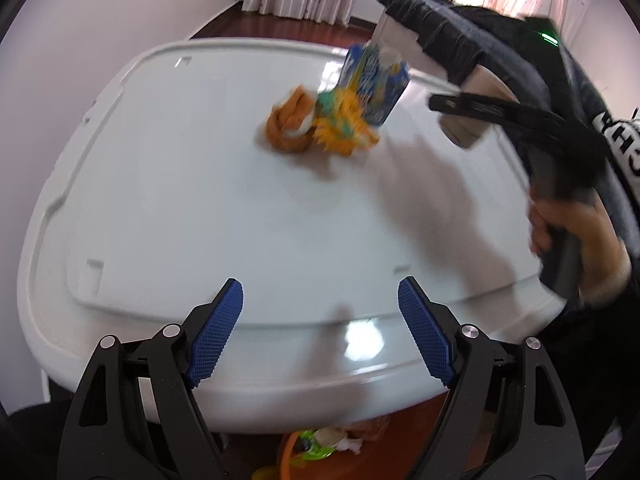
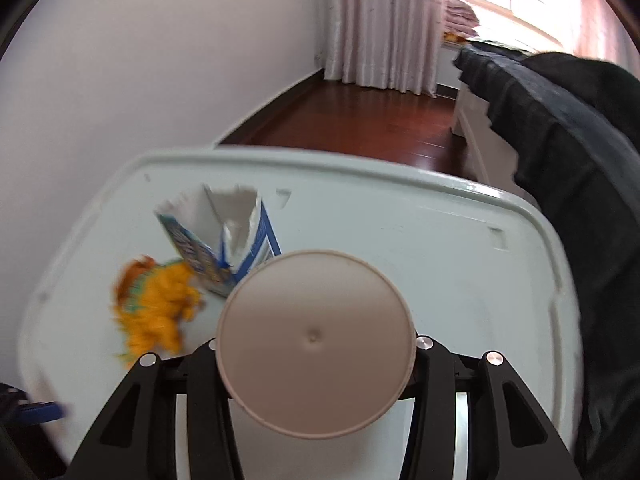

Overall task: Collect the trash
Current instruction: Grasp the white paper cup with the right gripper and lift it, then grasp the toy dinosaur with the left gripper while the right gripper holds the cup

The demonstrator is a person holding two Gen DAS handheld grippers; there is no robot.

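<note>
**Cup's grabbed, rest of the junk still on the table**

The right gripper (image 2: 316, 364) is pinching a beige cup (image 2: 316, 344), bottom facing the camera and off the white table (image 1: 200, 184), probably headed for the trash under the near edge. The left gripper (image 1: 320, 332) hangs spread and empty. Left behind: a torn blue carton (image 1: 374, 80) touching crumpled orange wrappers (image 1: 320, 128). Nothing blocks them.

Left claw (image 1: 320, 336): black arms, blue textured pads, silver screws; person wears dark sleeve (image 1: 592, 92).
</note>
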